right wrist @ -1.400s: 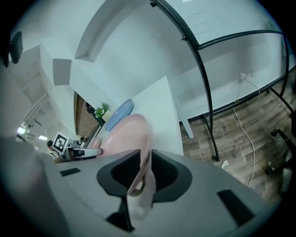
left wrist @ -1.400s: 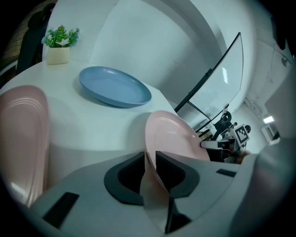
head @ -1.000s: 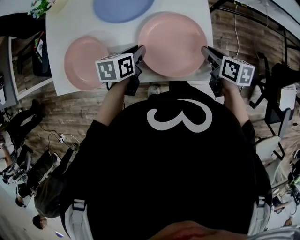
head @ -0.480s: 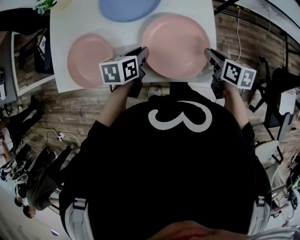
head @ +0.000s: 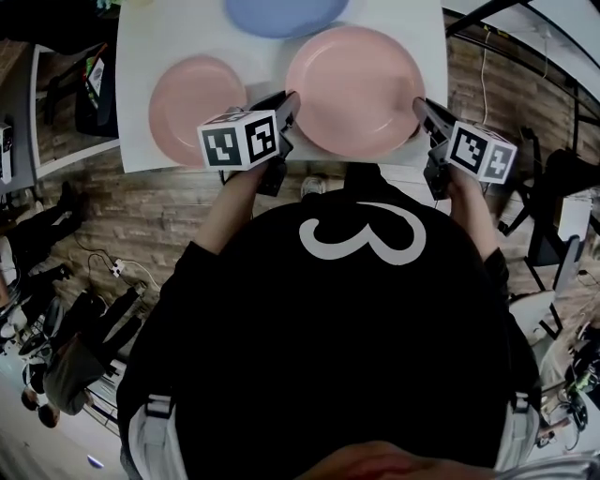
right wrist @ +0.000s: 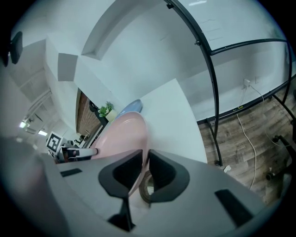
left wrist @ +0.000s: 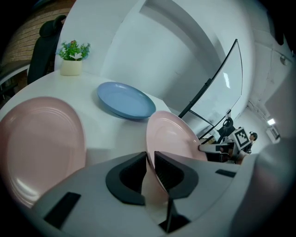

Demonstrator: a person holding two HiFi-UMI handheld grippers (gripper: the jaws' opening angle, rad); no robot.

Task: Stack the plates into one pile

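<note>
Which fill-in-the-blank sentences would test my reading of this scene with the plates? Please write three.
The left gripper and the right gripper each have their jaws shut on the rim of the large round plate, whose colour is ____.
The smaller pink round plate lies on the white table nearer the ____ gripper.
The farthest round plate, beyond the other two, is coloured ____.
Missing words: pink; left; blue.
</note>
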